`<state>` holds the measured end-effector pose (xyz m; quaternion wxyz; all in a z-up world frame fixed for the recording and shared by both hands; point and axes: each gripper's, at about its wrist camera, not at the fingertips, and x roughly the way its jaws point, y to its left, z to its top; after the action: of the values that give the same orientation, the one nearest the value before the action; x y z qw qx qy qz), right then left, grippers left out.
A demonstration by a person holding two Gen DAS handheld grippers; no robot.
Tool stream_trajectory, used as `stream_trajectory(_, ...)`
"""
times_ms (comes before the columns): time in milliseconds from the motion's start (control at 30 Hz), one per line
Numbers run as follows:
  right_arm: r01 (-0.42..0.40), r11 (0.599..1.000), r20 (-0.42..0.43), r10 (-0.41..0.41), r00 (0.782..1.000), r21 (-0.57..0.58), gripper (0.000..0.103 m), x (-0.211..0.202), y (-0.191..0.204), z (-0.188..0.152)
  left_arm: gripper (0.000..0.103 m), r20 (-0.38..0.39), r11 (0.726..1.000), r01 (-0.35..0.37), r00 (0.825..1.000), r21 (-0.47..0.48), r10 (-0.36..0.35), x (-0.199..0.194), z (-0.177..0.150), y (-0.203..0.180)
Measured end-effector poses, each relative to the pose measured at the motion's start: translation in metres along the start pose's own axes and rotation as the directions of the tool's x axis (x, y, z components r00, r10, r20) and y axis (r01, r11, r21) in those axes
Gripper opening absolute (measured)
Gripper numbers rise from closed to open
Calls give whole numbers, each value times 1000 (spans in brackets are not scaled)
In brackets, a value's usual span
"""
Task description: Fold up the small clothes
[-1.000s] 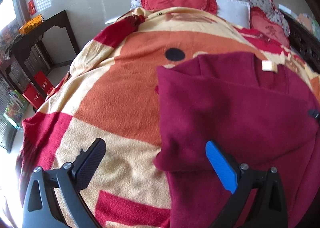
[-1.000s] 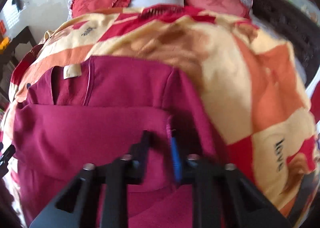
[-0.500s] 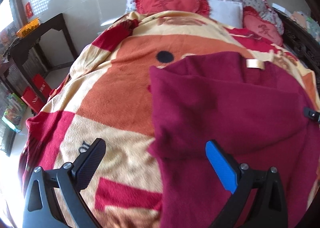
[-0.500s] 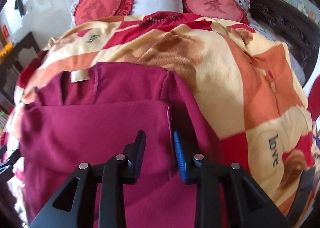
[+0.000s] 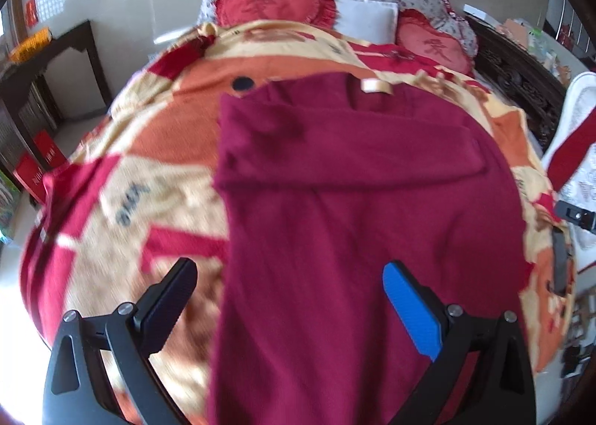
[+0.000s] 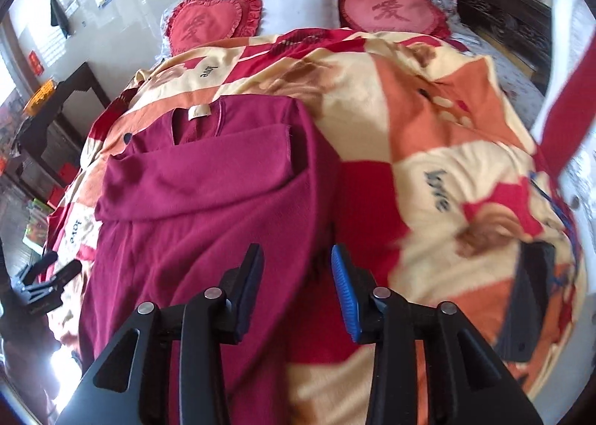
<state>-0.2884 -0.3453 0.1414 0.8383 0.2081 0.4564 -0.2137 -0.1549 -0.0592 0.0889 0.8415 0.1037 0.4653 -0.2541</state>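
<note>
The dark red sweater (image 5: 354,201) lies flat on the bed's patterned blanket (image 5: 123,171), neckline and pale label (image 5: 376,86) toward the upper middle of the frame, hem running off the bottom edge. One sleeve (image 6: 193,179) is folded across the chest as a broad band from the garment's right edge to its left. In my left wrist view the sweater fills the centre and lower centre. My left tool (image 5: 294,309) hangs above its lower body with the jaws wide apart: the black finger sits over bare blanket just left of the garment's edge, the blue-padded finger over the red cloth, and nothing is clamped between them.

In my right wrist view the sweater occupies the left half of the frame. My right tool (image 6: 298,287) is over its right-hand edge, black finger above the cloth, blue finger above the red patch of blanket just beside it. Its jaws have just been opening; they stand apart with a modest gap, and no cloth is pinched in them.

My left tool (image 6: 41,283) also shows small at the far left edge of that view, beside the sweater's lower left side.

Beyond the garment, two red heart cushions (image 6: 208,24) and a white pillow (image 6: 298,7) sit at the top of the frame
</note>
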Motion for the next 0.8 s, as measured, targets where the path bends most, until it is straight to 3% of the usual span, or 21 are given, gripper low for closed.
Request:
stream_trajectory(367, 40, 999, -21, -40, 999, 0, 19, -29, -5, -41, 102, -77, 994, 111, 991, 21, -110, -21, -63, -32)
stream_trajectory(800, 16, 999, -84, -20, 996, -52, 19, -17, 29, -58, 102, -131, 990, 137, 982, -8, -137, -20, -94, -27)
